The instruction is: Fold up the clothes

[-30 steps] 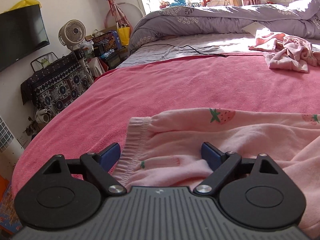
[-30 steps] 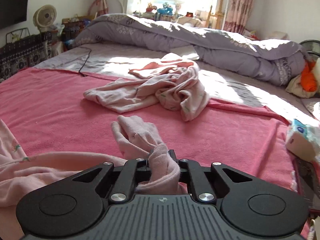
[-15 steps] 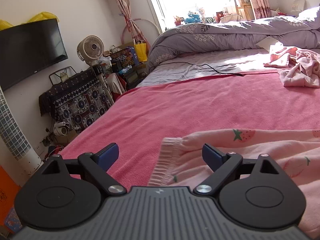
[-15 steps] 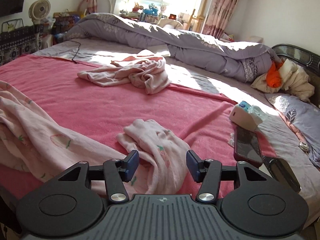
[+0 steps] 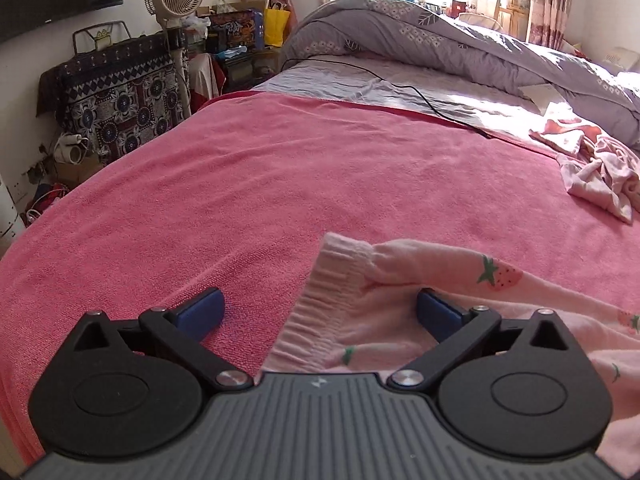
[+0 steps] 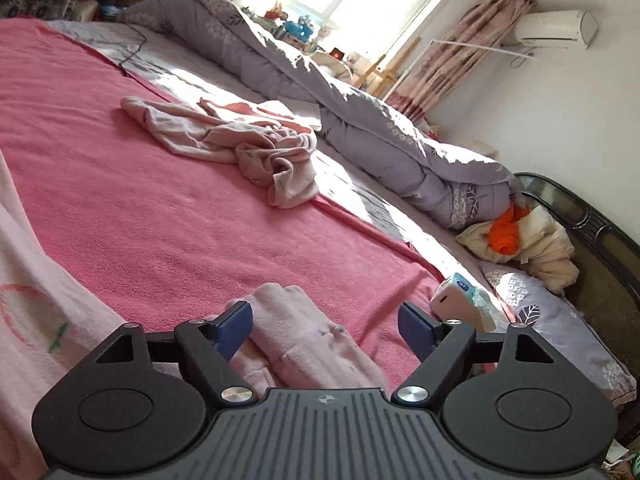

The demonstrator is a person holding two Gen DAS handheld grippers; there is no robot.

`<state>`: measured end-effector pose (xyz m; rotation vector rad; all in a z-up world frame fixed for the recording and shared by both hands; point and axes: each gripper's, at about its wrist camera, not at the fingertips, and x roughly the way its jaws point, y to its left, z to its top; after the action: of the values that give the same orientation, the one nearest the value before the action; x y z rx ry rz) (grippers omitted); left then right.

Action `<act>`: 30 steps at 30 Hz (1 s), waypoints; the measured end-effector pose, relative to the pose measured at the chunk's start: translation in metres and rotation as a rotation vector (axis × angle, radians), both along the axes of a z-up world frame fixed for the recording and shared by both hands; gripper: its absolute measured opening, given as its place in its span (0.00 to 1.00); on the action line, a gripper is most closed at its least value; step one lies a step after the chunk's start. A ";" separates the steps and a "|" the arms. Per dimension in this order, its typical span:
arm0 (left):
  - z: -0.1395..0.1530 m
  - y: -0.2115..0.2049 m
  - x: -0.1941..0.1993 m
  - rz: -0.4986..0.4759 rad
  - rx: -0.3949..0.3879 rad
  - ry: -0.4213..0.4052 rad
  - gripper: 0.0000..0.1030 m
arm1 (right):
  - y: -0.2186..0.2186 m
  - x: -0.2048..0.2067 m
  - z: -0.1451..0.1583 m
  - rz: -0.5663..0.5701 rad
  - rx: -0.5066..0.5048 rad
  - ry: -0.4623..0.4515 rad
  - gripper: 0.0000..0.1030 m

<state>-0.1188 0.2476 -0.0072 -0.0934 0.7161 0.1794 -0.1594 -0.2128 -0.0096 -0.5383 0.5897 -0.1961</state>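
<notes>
Two views look forward along handheld grippers over a wide bed covered with a pink blanket (image 5: pixel 280 168).

In the left wrist view, the left gripper (image 5: pixel 319 312) has its blue-padded jaws spread wide and opening further. The ribbed waistband end of a pale pink garment with a strawberry print (image 5: pixel 460 304) lies flat on the blanket between the jaws. The pad on the picture's right sits just against the cloth but does not pinch it; the other pad is over bare blanket, apart from the fabric. The garment stretches away toward the right edge of the picture.

In the right wrist view, the right gripper (image 6: pixel 325 328) is tilted, so the room leans. Its jaws are also opening, and a bunched, narrow end of the same pale pink cloth (image 6: pixel 296 332) lies between them on the blanket. The cloth rests close to the pad on the picture's left; whether it touches is hard to tell, and neither pad presses on it. More of the pale pink garment runs along the left edge of this view.

Farther up the bed, well apart from both grippers, a crumpled heap of pink clothes (image 6: pixel 240 144) lies where the blanket meets a grey sheet. A rolled lilac duvet (image 6: pixel 360 112) runs behind it. A tissue pack (image 6: pixel 460 300) sits near the bed's right side.
</notes>
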 end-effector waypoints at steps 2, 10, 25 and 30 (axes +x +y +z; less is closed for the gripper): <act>-0.005 -0.002 0.003 -0.004 0.012 0.015 1.00 | -0.017 0.006 -0.004 0.008 0.109 0.070 0.42; -0.010 -0.010 0.001 -0.017 0.061 -0.025 1.00 | -0.081 -0.031 0.003 -0.394 -0.079 -0.142 0.33; -0.009 -0.036 0.024 -0.136 0.073 0.008 0.90 | -0.033 -0.018 -0.007 -0.030 0.299 0.137 0.09; 0.026 -0.030 0.020 -0.116 0.008 -0.073 0.34 | -0.042 -0.007 0.031 -0.069 0.368 -0.038 0.09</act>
<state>-0.0986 0.2179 0.0186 -0.0507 0.6463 0.0672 -0.1662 -0.2551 0.0211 -0.1583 0.5912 -0.1575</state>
